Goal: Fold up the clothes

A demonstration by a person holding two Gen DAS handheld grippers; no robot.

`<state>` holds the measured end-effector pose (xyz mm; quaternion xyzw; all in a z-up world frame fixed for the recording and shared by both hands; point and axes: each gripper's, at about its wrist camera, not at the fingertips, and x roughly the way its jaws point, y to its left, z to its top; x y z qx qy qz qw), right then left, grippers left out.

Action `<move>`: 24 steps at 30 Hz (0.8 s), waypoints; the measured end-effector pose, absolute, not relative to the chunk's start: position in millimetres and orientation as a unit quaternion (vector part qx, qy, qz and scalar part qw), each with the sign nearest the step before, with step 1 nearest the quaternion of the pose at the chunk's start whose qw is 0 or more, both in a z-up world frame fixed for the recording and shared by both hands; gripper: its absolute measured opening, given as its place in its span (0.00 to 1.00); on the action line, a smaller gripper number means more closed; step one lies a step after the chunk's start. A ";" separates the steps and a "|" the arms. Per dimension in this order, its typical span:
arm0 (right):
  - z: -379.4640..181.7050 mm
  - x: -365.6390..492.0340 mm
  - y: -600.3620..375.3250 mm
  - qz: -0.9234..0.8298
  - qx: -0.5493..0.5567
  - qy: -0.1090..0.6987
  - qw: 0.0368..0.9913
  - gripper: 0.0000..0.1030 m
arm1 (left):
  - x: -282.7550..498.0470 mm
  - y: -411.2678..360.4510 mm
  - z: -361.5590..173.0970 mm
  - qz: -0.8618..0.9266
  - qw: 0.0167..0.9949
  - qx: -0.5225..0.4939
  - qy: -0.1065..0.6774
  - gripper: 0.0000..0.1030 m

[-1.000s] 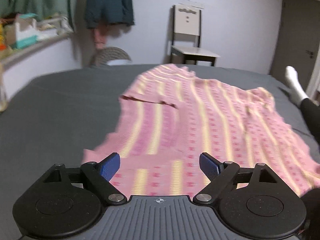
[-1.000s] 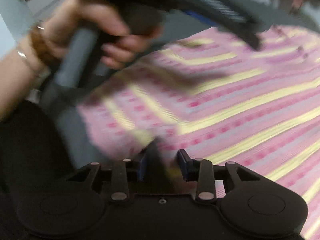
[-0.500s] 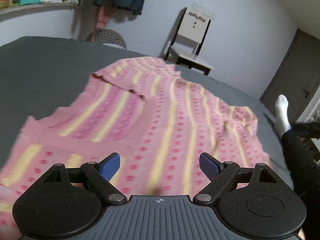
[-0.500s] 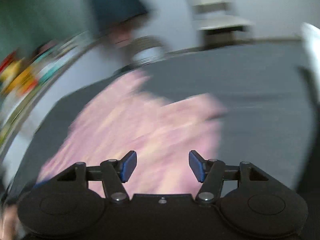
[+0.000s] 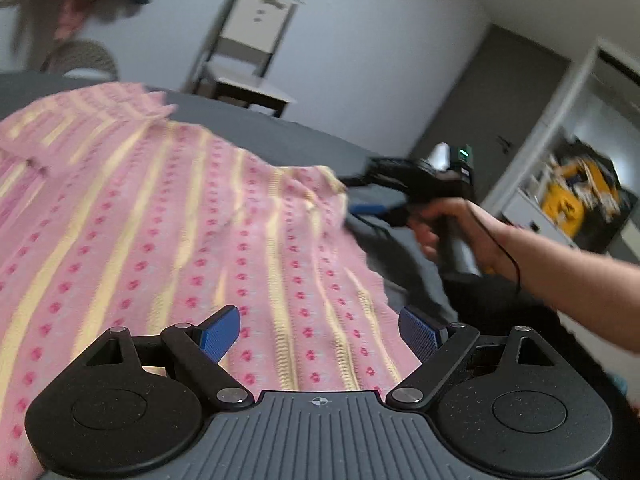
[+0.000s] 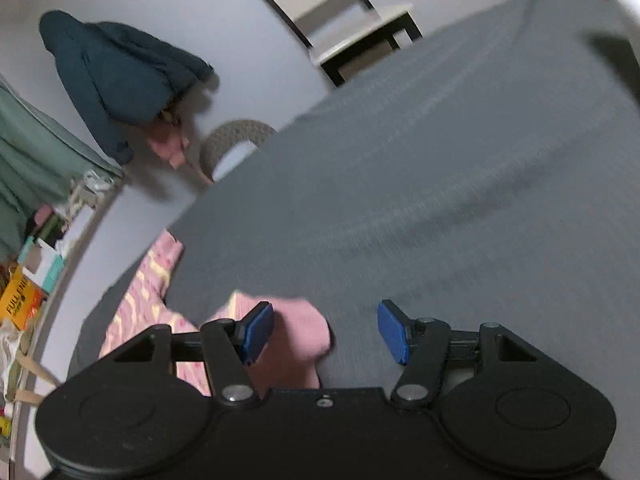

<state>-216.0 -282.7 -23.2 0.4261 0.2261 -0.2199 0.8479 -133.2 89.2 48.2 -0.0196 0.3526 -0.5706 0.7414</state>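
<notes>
Right gripper (image 6: 326, 332) with jaws wide apart over grey bed (image 6: 420, 184), pink garment (image 6: 160, 300) lying near left.

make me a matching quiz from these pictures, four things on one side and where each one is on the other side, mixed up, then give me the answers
Things:
1. pink striped garment
2. dark blue jacket
3. chair
4. left hand-held gripper

Places or states:
A. hanging on the wall
B. spread on the grey bed
C. open, over the garment
D. standing against the wall beyond the bed

Pairs: 1-B, 2-A, 3-D, 4-C
</notes>
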 end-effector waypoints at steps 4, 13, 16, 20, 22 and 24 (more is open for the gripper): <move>-28.0 -201.7 -275.5 -0.224 0.415 0.245 0.847 0.13 | -132.3 88.3 41.6 -0.599 0.725 -0.024 0.339 0.85; 42.3 -169.6 -179.5 -0.198 0.210 0.269 0.919 0.02 | -94.8 133.9 66.4 -0.530 0.783 -0.115 0.305 0.85; 43.2 -172.7 -177.4 -0.270 0.170 0.275 0.907 0.34 | -79.0 149.1 72.5 -0.503 0.795 -0.131 0.312 0.85; 14.6 -182.3 -222.6 -0.313 0.272 0.301 0.859 0.38 | -69.8 158.5 78.0 -0.468 0.816 -0.138 0.310 0.85; -3.3 -183.4 -237.6 -0.310 0.313 0.311 0.842 0.38 | -64.4 157.5 76.6 -0.465 0.815 -0.146 0.312 0.85; -17.2 -181.2 -245.2 -0.292 0.356 0.300 0.835 0.38 | -62.3 156.5 68.1 -0.466 0.812 -0.145 0.320 0.85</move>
